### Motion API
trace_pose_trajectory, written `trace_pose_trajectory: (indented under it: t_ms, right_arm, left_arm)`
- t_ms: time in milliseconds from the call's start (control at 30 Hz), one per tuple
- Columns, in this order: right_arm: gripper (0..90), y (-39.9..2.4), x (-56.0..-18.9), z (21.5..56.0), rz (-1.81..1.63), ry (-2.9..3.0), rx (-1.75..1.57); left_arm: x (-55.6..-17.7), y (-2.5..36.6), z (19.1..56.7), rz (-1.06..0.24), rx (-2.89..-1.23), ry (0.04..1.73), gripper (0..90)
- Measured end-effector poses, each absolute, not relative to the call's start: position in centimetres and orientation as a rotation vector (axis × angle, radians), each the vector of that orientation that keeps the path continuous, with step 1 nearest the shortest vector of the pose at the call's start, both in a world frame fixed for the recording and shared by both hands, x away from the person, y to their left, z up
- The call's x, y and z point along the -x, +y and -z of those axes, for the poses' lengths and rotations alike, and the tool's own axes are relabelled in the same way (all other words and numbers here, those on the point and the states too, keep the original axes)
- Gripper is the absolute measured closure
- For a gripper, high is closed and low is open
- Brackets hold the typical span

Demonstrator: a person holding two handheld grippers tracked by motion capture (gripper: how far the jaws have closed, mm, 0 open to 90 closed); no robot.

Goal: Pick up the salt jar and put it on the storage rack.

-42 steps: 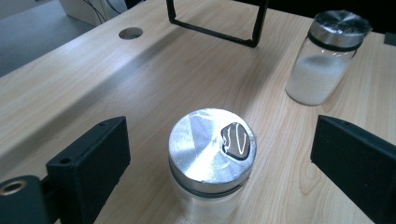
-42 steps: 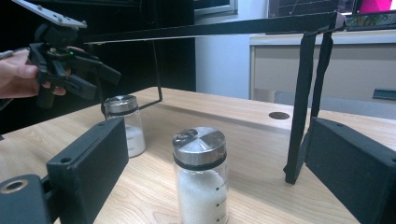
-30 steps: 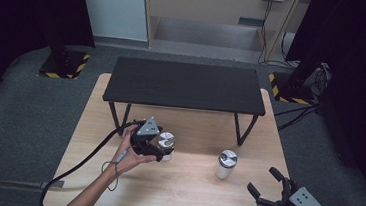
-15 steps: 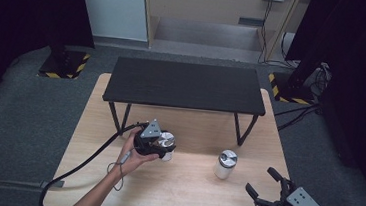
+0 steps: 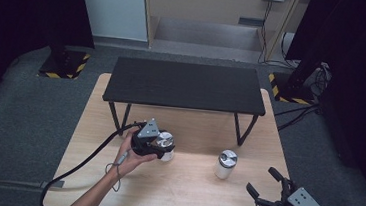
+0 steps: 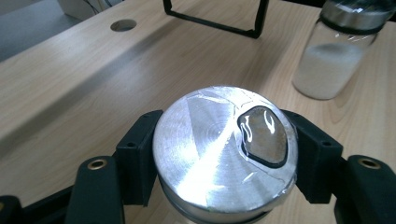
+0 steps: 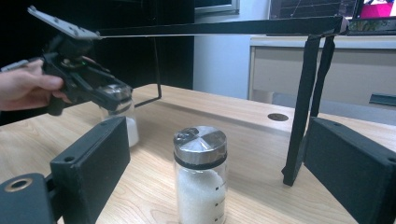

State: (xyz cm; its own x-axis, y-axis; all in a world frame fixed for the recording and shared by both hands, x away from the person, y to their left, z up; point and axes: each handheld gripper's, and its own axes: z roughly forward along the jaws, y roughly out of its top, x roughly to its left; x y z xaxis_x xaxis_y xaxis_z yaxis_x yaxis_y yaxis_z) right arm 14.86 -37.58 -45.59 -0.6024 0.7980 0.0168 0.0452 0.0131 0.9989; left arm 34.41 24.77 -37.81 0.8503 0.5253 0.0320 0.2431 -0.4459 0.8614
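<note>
the left claw [image 5: 159,146] is pinching the shiny metal lid of a small glass jar with white powder [image 6: 224,154], one jaw on each side of the lid. this jar stands on the light wooden tabletop [image 5: 188,194], just in front of the low black shelf table [image 5: 185,85]. it looks like the grabbing step is done, so the next move may be to lift the jar, and that needs a firm hold so the smooth lid does not slip. the right claw [image 5: 268,191] is spread wide and holds nothing. it hangs near the front right edge, pointing at a second glass jar with a metal lid [image 7: 200,175] that stands alone between the two claws.
</note>
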Motion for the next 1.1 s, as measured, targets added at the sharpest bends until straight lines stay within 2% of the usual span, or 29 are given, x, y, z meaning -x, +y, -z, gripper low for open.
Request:
trace_pose_trajectory:
  t_ms: [267, 367, 500, 600, 800, 1100]
  right_arm:
    - [7.9, -37.7, -14.9, 45.7, -1.647, 1.702, -0.864]
    - [7.8, -37.7, -14.9, 45.6, -1.646, 1.705, -0.865]
    - [7.8, -37.6, -14.9, 45.6, -1.648, 1.706, -0.862]
    - [7.8, -37.7, -14.9, 45.7, -1.655, 1.702, -0.863]
    - [7.8, -37.6, -14.9, 45.7, -1.652, 1.703, -0.865]
    - [7.8, -37.7, -15.0, 45.8, -1.658, 1.704, -0.871]
  left_arm:
    - [-32.7, 26.1, 33.5, -0.402, -2.04, 0.547, 33.8]
    - [-32.1, 26.4, 30.8, -0.423, -2.074, 0.544, 33.8]
    - [-32.1, 27.2, 29.1, -0.385, -2.057, 0.569, 33.8]
    - [-31.4, 28.0, 26.8, -0.415, -2.048, 0.543, 33.8]
    - [-31.5, 28.7, 22.7, -0.437, -2.06, 0.498, 33.8]
    - [-32.9, 30.3, 18.7, -0.427, -2.046, 0.419, 33.8]
